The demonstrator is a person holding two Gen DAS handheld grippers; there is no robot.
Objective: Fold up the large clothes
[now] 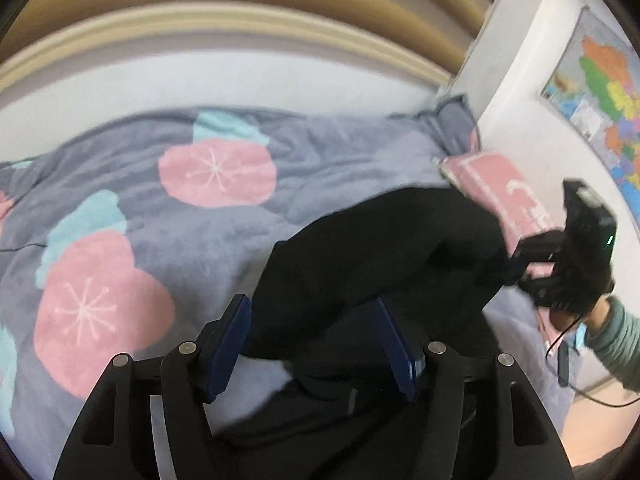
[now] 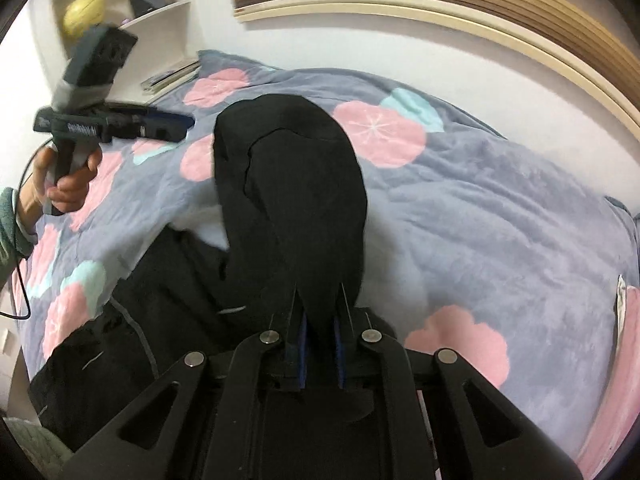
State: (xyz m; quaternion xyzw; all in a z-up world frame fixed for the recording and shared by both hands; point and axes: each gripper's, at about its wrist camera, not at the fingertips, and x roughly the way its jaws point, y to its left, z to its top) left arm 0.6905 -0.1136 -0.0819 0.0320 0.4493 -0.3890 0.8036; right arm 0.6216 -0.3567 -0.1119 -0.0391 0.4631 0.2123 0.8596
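A large black garment [image 2: 292, 184] is partly lifted off the bed. My right gripper [image 2: 320, 300] is shut on a fold of it, and the cloth rises in a hump ahead of the jaws. The rest of the garment lies crumpled on the quilt at lower left. In the left wrist view the same black garment [image 1: 380, 248] stretches from the right gripper [image 1: 520, 260] down between my left gripper's [image 1: 312, 320] blue pads [image 1: 228, 344]. Those jaws stand wide apart and do not press the cloth. From the right wrist view the left gripper [image 2: 188, 122] is in a hand, just left of the raised cloth.
A grey-blue quilt [image 1: 168, 232] with pink flowers covers the bed, and a wooden headboard [image 2: 480, 4] runs behind it. A pink book [image 1: 500, 192] lies by the wall under a coloured map [image 1: 600, 92]. A shelf with a yellow ball [image 2: 84, 12] stands by the bed's far corner.
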